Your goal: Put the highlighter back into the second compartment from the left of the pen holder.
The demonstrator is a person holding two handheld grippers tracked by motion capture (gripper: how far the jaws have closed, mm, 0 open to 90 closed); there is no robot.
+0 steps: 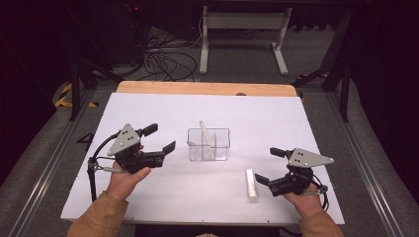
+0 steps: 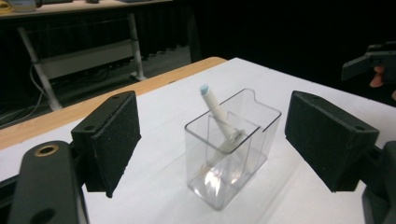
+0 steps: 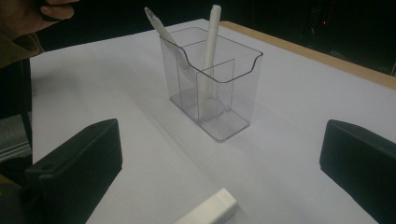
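Lying flat under dim light: white rectangular tabletop (image 1: 163, 197) with a pale wooden far edge (image 1: 205, 89), grey floor and tangled black cables (image 1: 165, 61) at 12 o'clock. Standing mid-tabletop: clear plastic two-compartment holder (image 1: 209, 144) containing two white pens (image 1: 206, 138). Resting at 4 o'clock: white rectangular stick (image 1: 252, 183). Hovering with fingers spread, pinching nothing: left gripper (image 1: 159, 140) at 9 o'clock, right gripper (image 1: 269, 165) at 3 o'clock.

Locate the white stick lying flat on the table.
In the high view the white stick lies right of centre, just left of the right tongs, nearer the person than the clear holder.
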